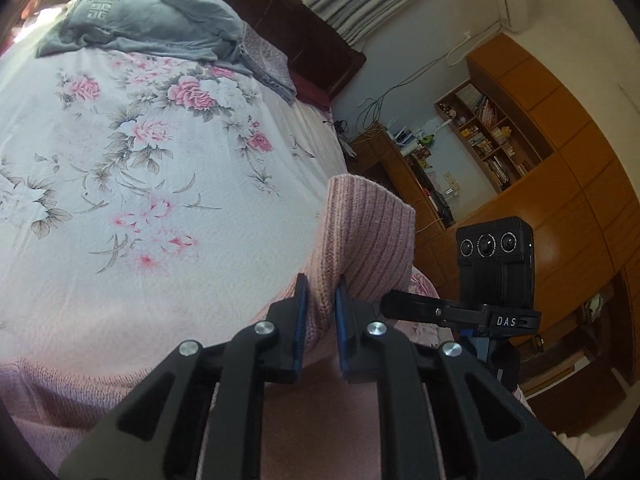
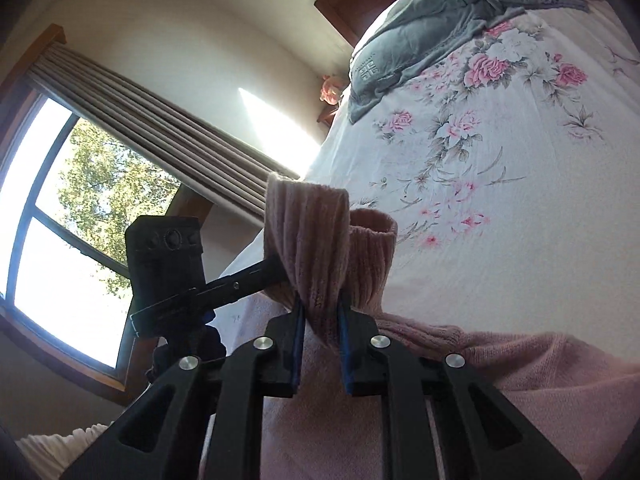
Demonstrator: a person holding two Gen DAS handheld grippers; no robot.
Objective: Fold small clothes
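Both sides have cloth. Left hand-held gripper (image 1: 322,296) is pinching the pink knit sweater (image 1: 360,232) at a ribbed edge, which stands up past the fingertips. Right hand-held gripper (image 2: 322,312) is pinching a bunched ribbed section of the same sweater (image 2: 312,232), with a cuff-like tube just beside it. The rest of the garment trails down onto the bed's floral bedsheet (image 1: 160,160) under the rigs. A grey blanket (image 1: 152,20) sits well apart at the headboard end.

Handling read: soft, light, stretchy knit — no stiffness, it'll sag and drape between the two grips. The ribbing gives decent friction, so I judge slip unlikely. I'd hold the ribbed hem or cuffs — the loose knit body would stretch and pull thin.
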